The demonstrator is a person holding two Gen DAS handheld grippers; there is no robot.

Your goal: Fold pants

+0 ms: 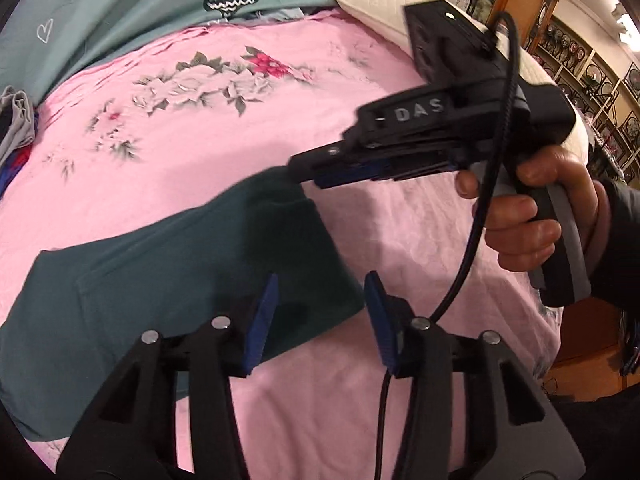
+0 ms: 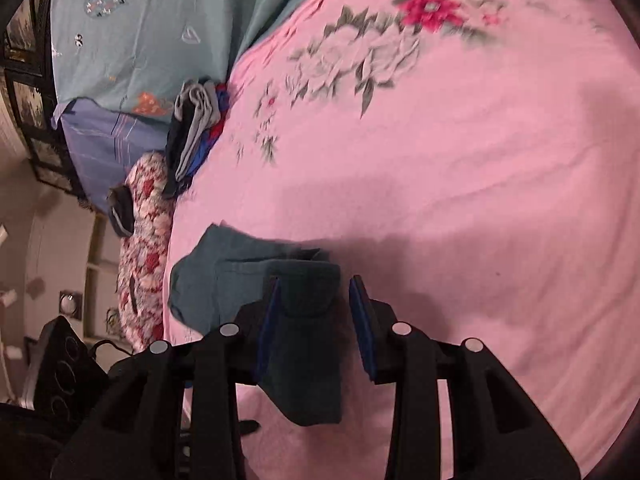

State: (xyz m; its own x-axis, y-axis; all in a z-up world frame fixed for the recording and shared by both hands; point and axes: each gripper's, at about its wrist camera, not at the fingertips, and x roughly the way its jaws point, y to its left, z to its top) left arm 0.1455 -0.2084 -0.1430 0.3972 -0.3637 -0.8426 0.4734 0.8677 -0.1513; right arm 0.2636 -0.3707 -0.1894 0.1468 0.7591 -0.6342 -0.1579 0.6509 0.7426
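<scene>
Dark teal pants [image 1: 180, 280] lie folded on the pink flowered sheet [image 1: 240, 140]. My left gripper [image 1: 320, 312] hovers over their near right corner, which shows between the blue pads [image 1: 262, 320]; the jaws stand apart and do not press the cloth. A hand [image 1: 520, 220] holds my right gripper [image 1: 298, 170] with its tip at the pants' far right corner. In the right wrist view the pants [image 2: 224, 280] run up between the jaws of the right gripper [image 2: 314, 312]. The cloth rests against the left pad [image 2: 268, 320], and a gap separates it from the right pad.
A pile of folded clothes [image 2: 192, 128] sits at the sheet's edge beside a teal quilt [image 2: 140, 20] and a red-flowered cushion [image 2: 148, 240]. A white pillow [image 1: 380, 4] lies at the far right of the bed. Wooden display shelves [image 1: 592, 80] stand beyond it.
</scene>
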